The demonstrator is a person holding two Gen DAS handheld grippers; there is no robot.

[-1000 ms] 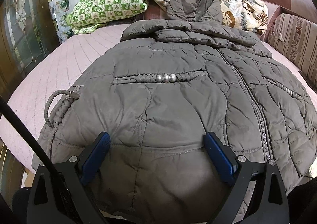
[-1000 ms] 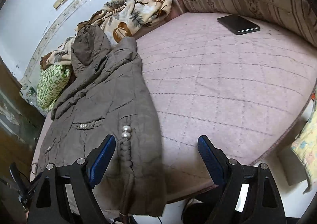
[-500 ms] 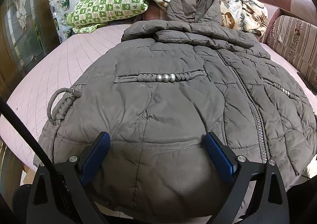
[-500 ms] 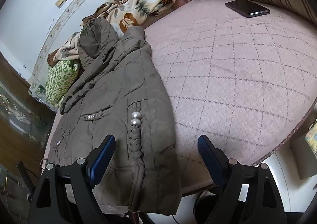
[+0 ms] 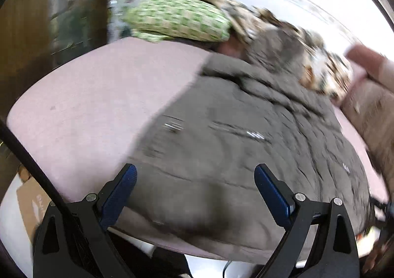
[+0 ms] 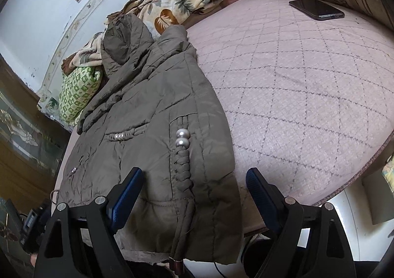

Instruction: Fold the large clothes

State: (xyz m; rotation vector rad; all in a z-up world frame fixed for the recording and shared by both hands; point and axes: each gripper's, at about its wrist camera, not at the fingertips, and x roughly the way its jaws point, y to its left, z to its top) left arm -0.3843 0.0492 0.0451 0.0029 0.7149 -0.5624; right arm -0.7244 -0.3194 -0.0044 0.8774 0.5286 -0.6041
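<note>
Puffer jacket (image 6: pixel 152 130) looks soft, bulky and slippery, so I'd pinch the hem corner at lower centre; left gripper (image 5: pixel 195 194) and right gripper (image 6: pixel 194 194) both gape wide, empty.

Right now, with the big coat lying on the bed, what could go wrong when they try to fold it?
The puffy coat hangs over the bed's front edge, so a pull could slide it off. The phone lies on the bedcover and might get swept along by a wide fold. The left gripper view is blurred, so an open-jawed grab could miss the hem. The right gripper is open too.
</note>
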